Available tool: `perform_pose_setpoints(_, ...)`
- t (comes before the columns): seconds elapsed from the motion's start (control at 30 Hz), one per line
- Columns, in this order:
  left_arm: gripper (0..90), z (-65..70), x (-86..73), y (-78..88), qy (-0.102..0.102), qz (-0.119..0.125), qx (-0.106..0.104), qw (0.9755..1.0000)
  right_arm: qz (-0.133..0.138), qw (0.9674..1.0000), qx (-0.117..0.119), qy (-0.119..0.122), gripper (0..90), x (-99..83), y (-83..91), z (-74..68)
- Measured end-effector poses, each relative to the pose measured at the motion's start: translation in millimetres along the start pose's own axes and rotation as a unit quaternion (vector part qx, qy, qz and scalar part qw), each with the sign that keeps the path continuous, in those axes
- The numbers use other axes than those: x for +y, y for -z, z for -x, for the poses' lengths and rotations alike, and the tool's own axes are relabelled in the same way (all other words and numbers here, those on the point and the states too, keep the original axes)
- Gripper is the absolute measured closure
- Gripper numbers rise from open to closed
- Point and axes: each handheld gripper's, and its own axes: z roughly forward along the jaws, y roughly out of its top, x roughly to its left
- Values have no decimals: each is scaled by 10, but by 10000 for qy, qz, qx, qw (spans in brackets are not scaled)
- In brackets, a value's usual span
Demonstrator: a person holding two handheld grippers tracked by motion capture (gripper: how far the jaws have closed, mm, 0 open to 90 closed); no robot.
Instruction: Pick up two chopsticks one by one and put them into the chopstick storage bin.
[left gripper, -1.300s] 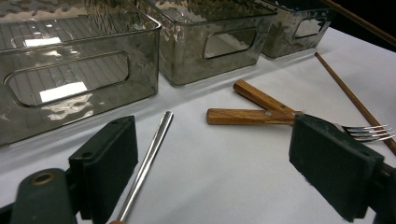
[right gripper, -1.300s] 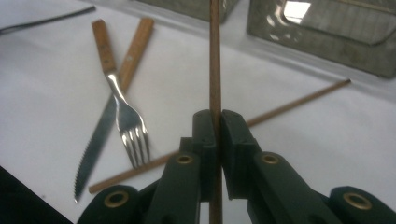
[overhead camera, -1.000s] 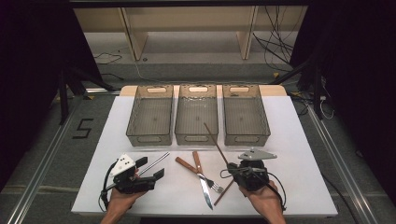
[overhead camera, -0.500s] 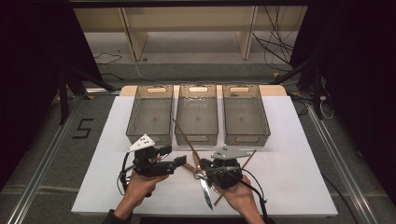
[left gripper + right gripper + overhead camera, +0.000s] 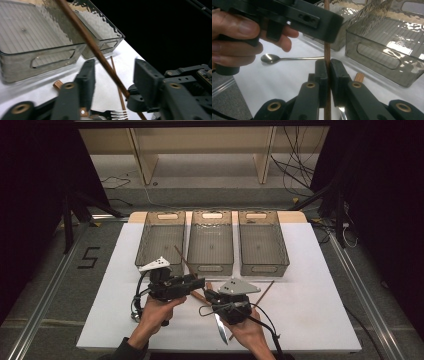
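Since a second ago, both my hands have come together from the near edge toward the middle of the white surface (image 5: 320, 285), just before the three bins. My right fingers (image 5: 328, 72) are clamped on a wooden chopstick (image 5: 327, 53), holding it up off the surface, tip slanting toward the left bin (image 5: 161, 242). My left fingers (image 5: 142, 75) have just been closing around the same chopstick, which passes between them, not yet pinched. A second chopstick (image 5: 265, 291), knife (image 5: 220, 327), fork (image 5: 120, 115) and spoon (image 5: 270, 58) lie nearby. To hand over cleanly, I judge I should centre the stick between the left pads before the right lets go.
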Motion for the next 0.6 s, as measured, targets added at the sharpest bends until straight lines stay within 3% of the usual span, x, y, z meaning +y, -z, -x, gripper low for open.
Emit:
perform_pose_setpoints(0.03, 597, 0, 0, -1, 21, 10, -27, 10000, 31, 10000, -8, 30, 852, 0, -7, -17)
perform_pose_setpoints(0.27, 732, -28, 12, 11, 212, 7, -258, 9994, 177, 9998, -28, 95, 851, 0, 17, -31)
perform_pose_setpoints(0.43, 807, -46, 26, 25, 388, 60, -539, 9978, 242, 9996, -33, 126, 851, -5, 32, -41)
perform_pose_setpoints(0.6, 847, -22, 44, 39, 361, 40, -757, 9965, 346, 9993, 42, 134, 832, -29, 41, -40)
